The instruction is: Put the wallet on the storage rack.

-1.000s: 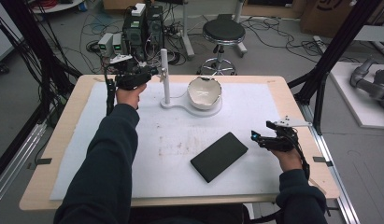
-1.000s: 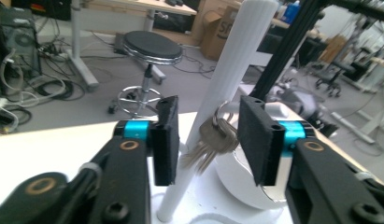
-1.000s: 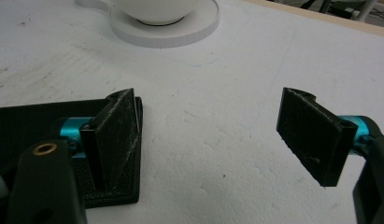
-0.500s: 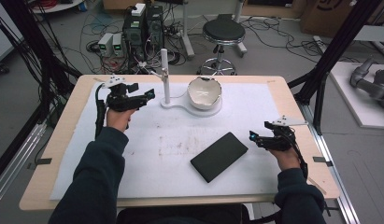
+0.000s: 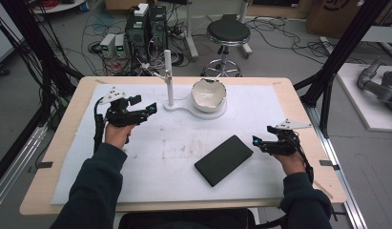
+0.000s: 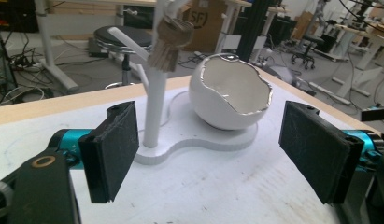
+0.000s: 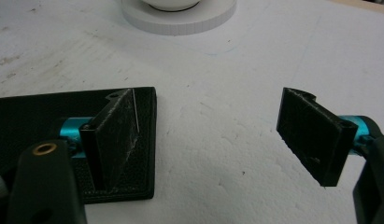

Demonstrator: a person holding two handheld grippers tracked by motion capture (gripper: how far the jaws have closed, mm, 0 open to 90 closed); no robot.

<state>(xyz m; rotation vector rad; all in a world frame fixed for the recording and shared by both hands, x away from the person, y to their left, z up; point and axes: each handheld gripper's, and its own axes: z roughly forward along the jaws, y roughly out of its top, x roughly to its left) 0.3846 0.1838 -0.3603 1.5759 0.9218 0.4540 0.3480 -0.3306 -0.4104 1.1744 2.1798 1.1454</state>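
A white stand (image 5: 169,78) with a round base holds a white eggshell-shaped bowl (image 5: 209,94) at the back middle of the table. In the left gripper view a bunch of keys (image 6: 170,41) hangs from the stand's (image 6: 155,107) branch, left of the bowl (image 6: 229,93). My left gripper (image 5: 145,106) (image 6: 210,140) hovers left of the stand, pointing at it. Its jaws have just opened wide and nothing is between them. A flat black case (image 5: 224,160) (image 7: 40,116) lies on the mat. My right gripper (image 5: 261,137) (image 7: 213,130) rests open just right of it, one pad over the case's corner.
A white mat (image 5: 160,157) covers the wooden table (image 5: 298,102). Behind the table's far edge are a black stool (image 5: 230,32), computer boxes (image 5: 146,26) and cables on the floor. Black frame posts (image 5: 334,62) rise at the right.
My left gripper has drawn back from the stand's post to the left and lower. Its jaws now stand wide apart. The right gripper and the black case have not moved.
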